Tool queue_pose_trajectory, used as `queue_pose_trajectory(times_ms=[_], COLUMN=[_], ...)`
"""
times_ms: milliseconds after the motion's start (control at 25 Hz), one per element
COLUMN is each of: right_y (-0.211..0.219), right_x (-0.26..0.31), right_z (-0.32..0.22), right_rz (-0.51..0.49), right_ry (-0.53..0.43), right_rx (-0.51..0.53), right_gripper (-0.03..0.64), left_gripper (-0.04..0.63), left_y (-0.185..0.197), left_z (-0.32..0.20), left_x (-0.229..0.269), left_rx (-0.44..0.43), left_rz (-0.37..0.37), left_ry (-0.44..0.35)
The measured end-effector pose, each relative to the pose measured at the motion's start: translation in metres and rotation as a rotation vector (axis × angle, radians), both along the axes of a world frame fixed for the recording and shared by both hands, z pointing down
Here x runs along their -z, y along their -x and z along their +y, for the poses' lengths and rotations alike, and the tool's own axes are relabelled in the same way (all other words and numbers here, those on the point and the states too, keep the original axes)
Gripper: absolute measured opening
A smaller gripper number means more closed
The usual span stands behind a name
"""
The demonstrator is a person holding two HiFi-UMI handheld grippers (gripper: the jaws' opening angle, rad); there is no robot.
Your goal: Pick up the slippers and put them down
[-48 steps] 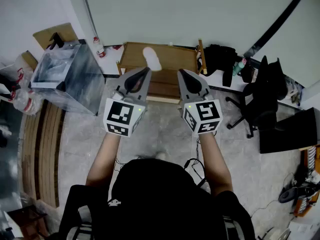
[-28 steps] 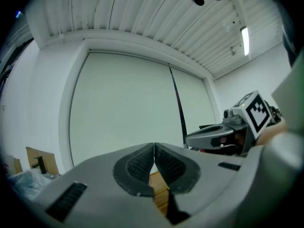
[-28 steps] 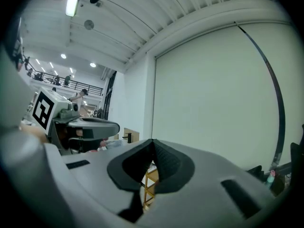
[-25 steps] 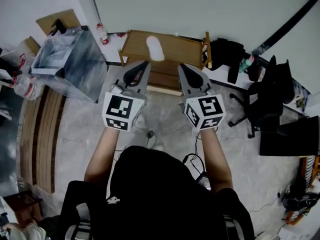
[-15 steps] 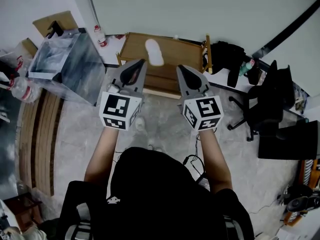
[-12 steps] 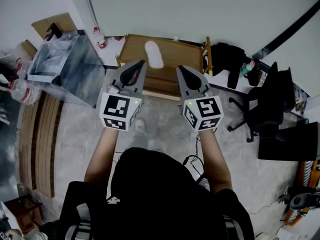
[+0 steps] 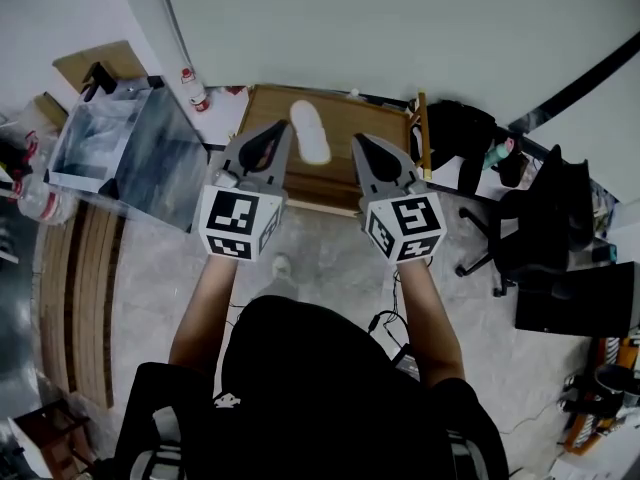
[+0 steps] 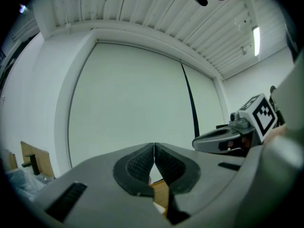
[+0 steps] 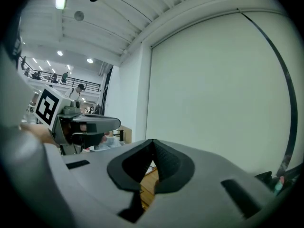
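Left gripper (image 7: 284, 126), right gripper (image 7: 360, 140): grey moulded shells, black ribbed fingers (image 8: 140, 165), white cubes (image 7: 238, 226) with black square markers. Person: black short-sleeved top (image 7: 310, 388), small white logo (image 7: 227, 403).

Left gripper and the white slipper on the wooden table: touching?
Apart. Left gripper view: the left gripper is shut on nothing, held up with the wooden table below its tips. Head view: the slipper lies on that table.

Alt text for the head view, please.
Seen from above, a person holds the left tool and right tool, both shut and empty, out toward a low wooden rack against the wall. One white slipper lies on top of it, between the two tool tips in the picture.
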State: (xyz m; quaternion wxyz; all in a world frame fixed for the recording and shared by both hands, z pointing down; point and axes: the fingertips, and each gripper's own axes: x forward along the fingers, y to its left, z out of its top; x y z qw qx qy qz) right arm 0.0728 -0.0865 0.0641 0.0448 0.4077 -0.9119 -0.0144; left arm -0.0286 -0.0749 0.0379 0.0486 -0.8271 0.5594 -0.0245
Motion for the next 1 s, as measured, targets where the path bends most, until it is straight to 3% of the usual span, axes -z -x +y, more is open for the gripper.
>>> queue_pose_trajectory(times_ms=[600,1000], right_y=[0.067,0.094], right_x=[-0.014,-0.053], right_z=[-0.112,-0.142], right_rz=[0.027,0.052], right_ry=[0.056,0.122], right_rx=[-0.037,-0.055], right_gripper=[-0.002,-0.002], left_gripper=[0.006,0.006], left_y=[0.067,0.094], left_z=[-0.118,-0.148], left_x=[-0.013,-0.053], left_rx=[-0.046,-0.067], left_rz=[0.023,0.041], left_ry=[0.054,0.124])
